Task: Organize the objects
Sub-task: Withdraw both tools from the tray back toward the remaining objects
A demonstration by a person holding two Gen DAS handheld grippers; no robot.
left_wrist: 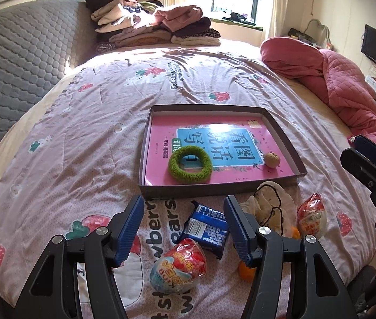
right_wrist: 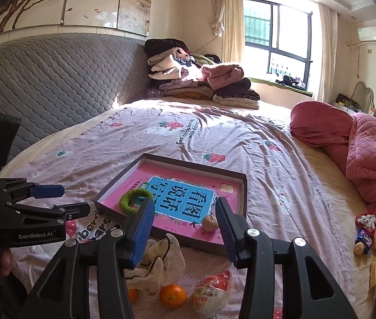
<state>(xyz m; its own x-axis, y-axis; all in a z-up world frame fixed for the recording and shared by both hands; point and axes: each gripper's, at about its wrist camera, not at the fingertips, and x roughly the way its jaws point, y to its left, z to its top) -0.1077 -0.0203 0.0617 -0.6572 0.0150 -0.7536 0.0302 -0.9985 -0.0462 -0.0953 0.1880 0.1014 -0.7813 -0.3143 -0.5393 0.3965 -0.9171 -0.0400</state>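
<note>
Tray (left_wrist: 284, 143) on bed: book, green ring (left_wrist: 190, 165), walnut (left_wrist: 271, 160) sitting inside; snack packets (left_wrist: 206, 228), oranges (right_wrist: 173, 296), cloth (left_wrist: 269, 208) waiting in front; left tongs (left_wrist: 184, 230) and right tongs (right_wrist: 184, 230) both hanging wide, empty.

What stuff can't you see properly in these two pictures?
- Orange, left wrist view: mostly hidden behind the left gripper's finger.
- Second orange, right wrist view: mostly hidden behind the right gripper.
- Snacks by the pink quilt, right wrist view: too small to name.
- Book in the box: title partly covered by the gripper fingers.
</note>
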